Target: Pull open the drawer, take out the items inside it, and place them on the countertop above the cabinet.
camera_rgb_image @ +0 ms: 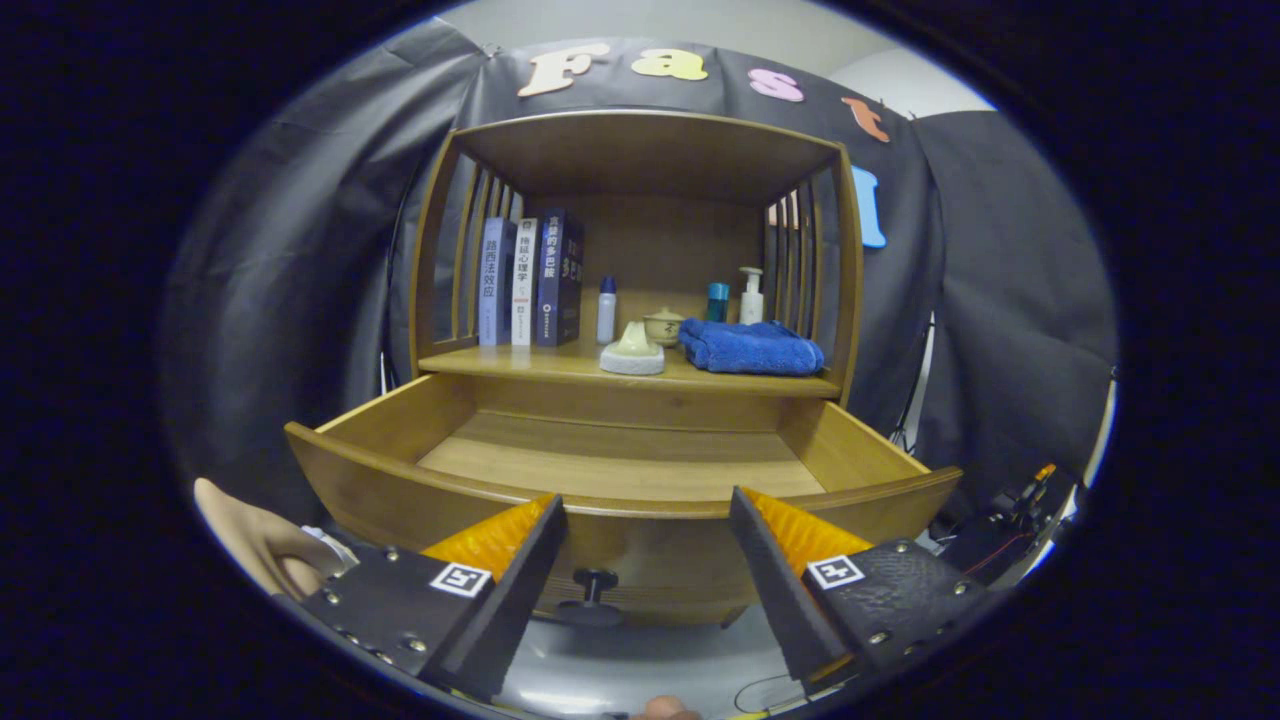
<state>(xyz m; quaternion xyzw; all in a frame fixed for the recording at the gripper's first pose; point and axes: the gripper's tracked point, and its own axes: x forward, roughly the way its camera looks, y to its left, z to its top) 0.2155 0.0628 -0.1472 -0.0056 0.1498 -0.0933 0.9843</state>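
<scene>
The gripper [645,520] stands spread wide, its two fingers well apart and holding nothing; a hand [262,545] shows just beside the left finger. Between the fingers and a little below their tips sits the drawer knob [594,582], a small dark peg on the drawer front [640,555]; the fingers straddle it without touching it.

Just beyond the tips lies the drawer [620,465], already pulled out toward the gripper, its long axis running side to side across the fingers' line; what shows of its floor is bare wood, though the near strip behind the front rim is hidden.

Farther on and higher, the countertop [560,365] carries the things: a pale soap dish [632,352] at the front edge, straight ahead of the gap between the fingers; a folded blue towel [752,348] just to its right; a small lidded jar [663,325], a white bottle [606,310], a teal cup [718,301] and a pump bottle [750,295] behind; books [530,282] upright at the left.

By my reading the emptying looks done; any coming move turns on the knob lying dead centre and low.
</scene>
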